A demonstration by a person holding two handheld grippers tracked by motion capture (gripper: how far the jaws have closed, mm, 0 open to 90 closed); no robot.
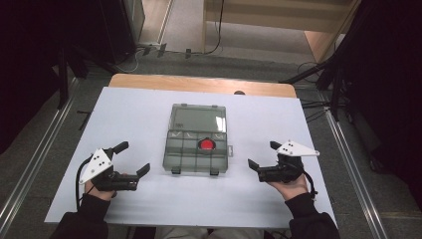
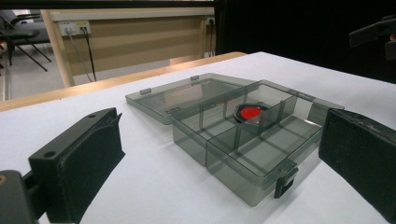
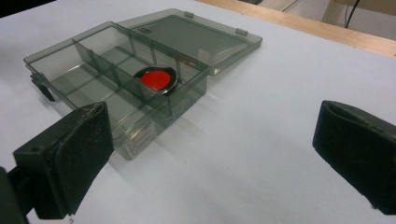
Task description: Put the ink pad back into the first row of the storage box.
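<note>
White table [image 1: 124,114] held an open box [image 1: 195,146]; both grippers [image 1: 130,160] [image 1: 262,155] gaped empty. Nudging it might spill the red disc [image 1: 206,145].

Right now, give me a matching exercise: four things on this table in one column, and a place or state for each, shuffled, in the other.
Things:
1. box lid
2. red disc
3. left gripper
4. right gripper

Places or states:
A. inside a compartment
B. open, left of the box
C. folded flat on the table
D. open, right of the box

Pairs: 1-C, 2-A, 3-B, 4-D
</note>
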